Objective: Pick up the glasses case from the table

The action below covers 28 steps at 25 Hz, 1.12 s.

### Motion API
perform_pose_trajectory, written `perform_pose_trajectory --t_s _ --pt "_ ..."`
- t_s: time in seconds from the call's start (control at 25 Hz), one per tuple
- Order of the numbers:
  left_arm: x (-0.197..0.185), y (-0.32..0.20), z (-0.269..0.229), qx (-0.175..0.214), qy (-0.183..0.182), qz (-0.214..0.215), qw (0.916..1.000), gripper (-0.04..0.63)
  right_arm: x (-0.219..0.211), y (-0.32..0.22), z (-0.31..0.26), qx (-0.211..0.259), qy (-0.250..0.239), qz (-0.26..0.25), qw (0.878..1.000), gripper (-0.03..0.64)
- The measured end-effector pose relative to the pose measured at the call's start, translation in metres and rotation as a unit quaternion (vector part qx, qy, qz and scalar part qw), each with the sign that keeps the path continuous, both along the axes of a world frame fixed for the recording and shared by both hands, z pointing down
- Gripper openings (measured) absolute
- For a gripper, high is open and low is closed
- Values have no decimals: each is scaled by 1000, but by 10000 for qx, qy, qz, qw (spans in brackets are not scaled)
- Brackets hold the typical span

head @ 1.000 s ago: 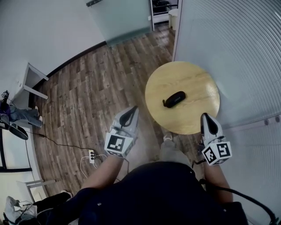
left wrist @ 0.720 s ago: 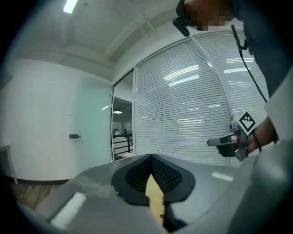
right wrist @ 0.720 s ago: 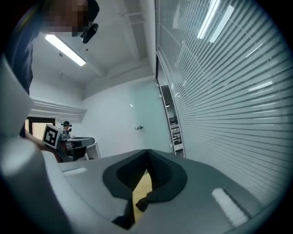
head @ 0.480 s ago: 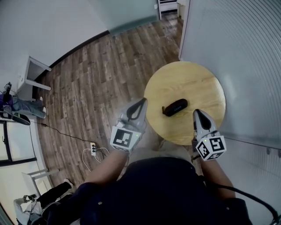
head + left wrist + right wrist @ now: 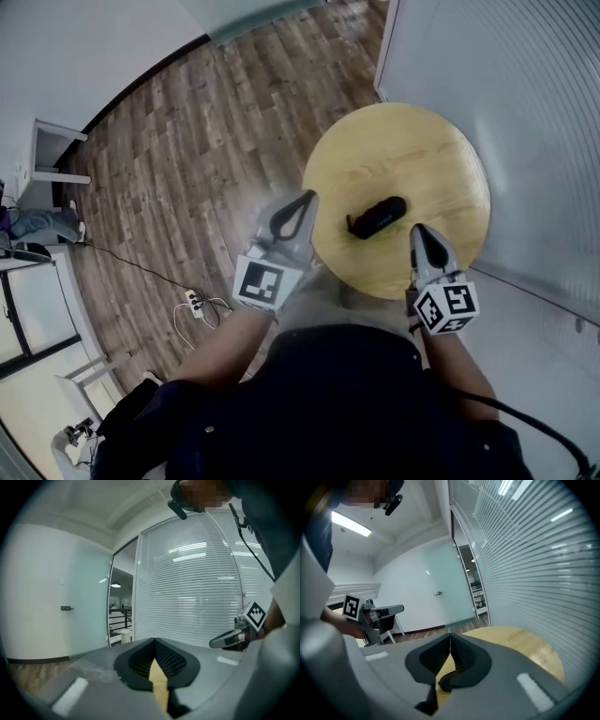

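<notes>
A black oblong glasses case (image 5: 377,217) lies on the round wooden table (image 5: 403,150), a little toward its near side. My left gripper (image 5: 306,199) hovers at the table's left rim, left of the case, with its jaws together and nothing in them. My right gripper (image 5: 418,231) is over the table's near edge, just right of and nearer than the case, shut and empty. In the left gripper view the pads (image 5: 153,641) meet at the tip. The right gripper view shows closed jaws (image 5: 450,635) above the tabletop (image 5: 520,639); I cannot make out the case there.
A glass wall with blinds (image 5: 525,112) runs close along the table's right side. A power strip with cables (image 5: 192,302) lies on the wood floor at left, and white furniture (image 5: 52,150) stands further left. The person's body fills the bottom of the head view.
Both grippers have come forward and down toward the table. The left one went from over the floor to the table's left rim, the right from beyond the near edge to beside the case.
</notes>
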State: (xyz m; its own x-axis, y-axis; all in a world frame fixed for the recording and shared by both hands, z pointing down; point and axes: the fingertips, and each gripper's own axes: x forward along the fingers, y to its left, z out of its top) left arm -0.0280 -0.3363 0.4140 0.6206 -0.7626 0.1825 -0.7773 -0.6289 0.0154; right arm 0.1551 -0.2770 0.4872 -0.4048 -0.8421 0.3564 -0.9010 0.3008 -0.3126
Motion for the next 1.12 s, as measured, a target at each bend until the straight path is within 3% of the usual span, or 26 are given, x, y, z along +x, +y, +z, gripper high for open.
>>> perform_pose_trajectory --t_s 0.28,0.52,0.56,0.72,0.8,0.96,1.12 --pt "1 -40 53 -255 -189 326 9990 3 -6 -15 85 -830 -279 628 9942 34" --pt "30 -68 98 -471 -349 593 9965 3 6 -35 149 -1165 -621 1203 9839 165" --pt "34 -71 105 -495 -424 692 9955 3 4 -38 162 -1257 -741 1309 9806 215" --pt "41 -70 136 -603 -1092 1124 9858 3 -6 -40 202 -1520 -1233 1466 9696 297" --pt "43 -65 145 -680 -1198 1221 9829 3 -7 -41 218 -1629 -1432 1571 9635 340" --pt "38 -59 154 -814 -1138 1155 9834 3 -9 -53 237 -1812 -1816 1647 9524 406" --pt "30 -68 153 -879 -1073 950 9858 3 -16 -75 241 -2017 -1734 1500 9522 417"
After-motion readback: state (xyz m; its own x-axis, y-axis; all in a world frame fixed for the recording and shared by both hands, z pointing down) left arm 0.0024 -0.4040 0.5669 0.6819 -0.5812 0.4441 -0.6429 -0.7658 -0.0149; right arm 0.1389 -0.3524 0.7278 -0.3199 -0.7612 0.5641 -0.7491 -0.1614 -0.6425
